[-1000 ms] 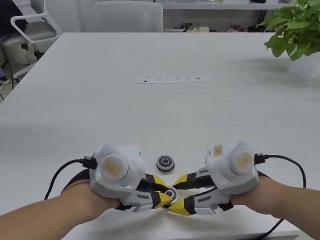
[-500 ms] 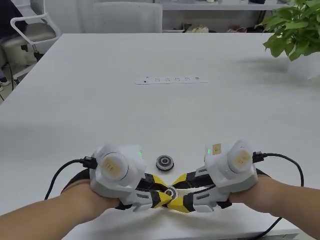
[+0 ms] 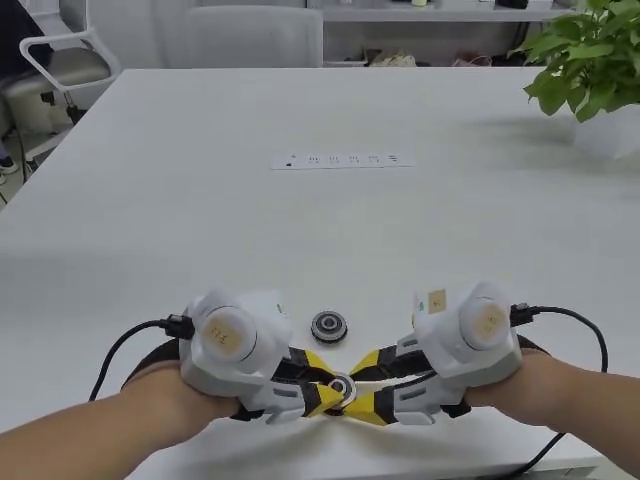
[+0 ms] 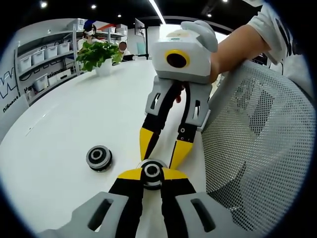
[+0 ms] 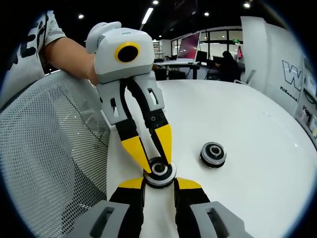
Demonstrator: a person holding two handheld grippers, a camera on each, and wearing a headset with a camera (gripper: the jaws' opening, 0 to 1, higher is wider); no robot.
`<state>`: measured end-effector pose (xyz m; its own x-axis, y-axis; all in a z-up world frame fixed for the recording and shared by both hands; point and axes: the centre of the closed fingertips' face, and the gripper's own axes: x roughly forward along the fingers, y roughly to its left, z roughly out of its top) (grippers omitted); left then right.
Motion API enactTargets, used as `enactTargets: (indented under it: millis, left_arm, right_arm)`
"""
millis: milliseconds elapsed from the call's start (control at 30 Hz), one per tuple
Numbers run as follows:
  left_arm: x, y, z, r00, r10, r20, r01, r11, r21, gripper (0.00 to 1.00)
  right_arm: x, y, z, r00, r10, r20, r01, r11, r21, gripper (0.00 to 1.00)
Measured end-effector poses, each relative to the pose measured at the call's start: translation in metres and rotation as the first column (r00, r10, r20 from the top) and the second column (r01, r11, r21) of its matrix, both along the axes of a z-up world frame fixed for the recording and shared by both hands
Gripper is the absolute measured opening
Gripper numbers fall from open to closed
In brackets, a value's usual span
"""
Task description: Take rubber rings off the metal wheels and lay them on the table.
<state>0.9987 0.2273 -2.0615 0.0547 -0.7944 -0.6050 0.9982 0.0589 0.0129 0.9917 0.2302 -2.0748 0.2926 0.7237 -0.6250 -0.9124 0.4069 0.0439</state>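
- Head view: at 6 o'clock on the table [image 3: 200, 200], the left gripper [image 3: 322, 397] and the right gripper [image 3: 360, 398] meet tip to tip, both pinching one wheel [image 3: 340, 386]. A second wheel [image 3: 329, 325] lies near it, at its 12 o'clock.
- Left gripper view: its own jaws are clamped on the wheel [image 4: 151, 172], with the second wheel [image 4: 99, 157] at 9 o'clock.
- Right gripper view: its own jaws grip the wheel [image 5: 160, 171], with the second wheel [image 5: 213, 153] at 2 o'clock.

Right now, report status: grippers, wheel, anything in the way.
Left gripper, right gripper: fingers shut on one metal wheel, near table edge. Second wheel beyond, apart, rubber ring on. Mesh chair back close beside.
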Motion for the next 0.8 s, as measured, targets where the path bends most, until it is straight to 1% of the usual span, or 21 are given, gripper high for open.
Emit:
enactTargets:
  millis: [167, 267, 300, 333, 367, 400, 500, 567, 633, 667, 700, 800]
  left_arm:
    - [0.0, 0.0, 0.0, 1.0, 0.001, -0.001, -0.001, 1.0, -0.001, 0.08]
    - [0.0, 0.0, 0.0, 1.0, 0.002, -0.001, -0.002, 1.0, 0.0, 0.08]
    - [0.0, 0.0, 0.0, 1.0, 0.003, 0.0, -0.003, 1.0, 0.0, 0.08]
    - [0.001, 0.0, 0.0, 1.0, 0.004, 0.0, -0.004, 1.0, 0.0, 0.08]
    - [0.001, 0.0, 0.0, 1.0, 0.004, -0.002, -0.004, 1.0, 0.0, 0.08]
    - [0.001, 0.0, 0.0, 1.0, 0.004, -0.002, -0.004, 1.0, 0.0, 0.08]
    - [0.001, 0.0, 0.0, 1.0, 0.006, -0.002, -0.006, 1.0, 0.0, 0.08]
    - [0.001, 0.001, 0.0, 1.0, 0.006, -0.002, -0.006, 1.0, 0.0, 0.08]
    - [0.001, 0.001, 0.0, 1.0, 0.007, -0.002, -0.007, 1.0, 0.0, 0.08]
    - [0.001, 0.0, 0.0, 1.0, 0.008, -0.002, -0.008, 1.0, 0.0, 0.08]
    - [0.001, 0.0, 0.0, 1.0, 0.008, -0.002, -0.008, 1.0, 0.0, 0.08]
    - [0.001, 0.001, -0.001, 1.0, 0.009, -0.002, -0.009, 1.0, 0.001, 0.08]
  right_arm:
    - [0.0, 0.0, 0.0, 1.0, 0.005, 0.005, -0.005, 1.0, -0.008, 0.2]
    - [0.0, -0.003, -0.001, 1.0, 0.018, 0.017, -0.017, 0.999, -0.033, 0.17]
    - [0.0, -0.005, -0.002, 1.0, 0.02, 0.021, -0.019, 0.999, -0.041, 0.15]
    - [0.0, -0.009, -0.004, 1.0, 0.017, 0.021, -0.015, 0.998, -0.063, 0.1]
    - [0.0, -0.011, -0.006, 1.0, 0.009, 0.013, -0.009, 0.998, -0.066, 0.03]
    - [0.001, -0.01, -0.005, 1.0, -0.003, -0.003, 0.003, 0.999, -0.048, 0.02]
    - [0.001, -0.01, -0.005, 1.0, 0.002, 0.003, -0.002, 0.998, -0.059, 0.02]
    - [0.001, -0.01, -0.005, 1.0, -0.002, 0.001, 0.002, 0.998, -0.057, 0.03]
    - [0.002, -0.01, -0.006, 1.0, -0.019, -0.018, 0.019, 0.999, -0.044, 0.03]
    - [0.003, -0.011, -0.006, 0.998, -0.039, -0.041, 0.038, 0.999, -0.032, 0.03]
    - [0.003, -0.011, -0.006, 0.997, -0.05, -0.054, 0.049, 0.998, -0.025, 0.02]
    - [0.003, -0.011, -0.007, 0.995, -0.066, -0.075, 0.065, 0.998, -0.017, 0.01]
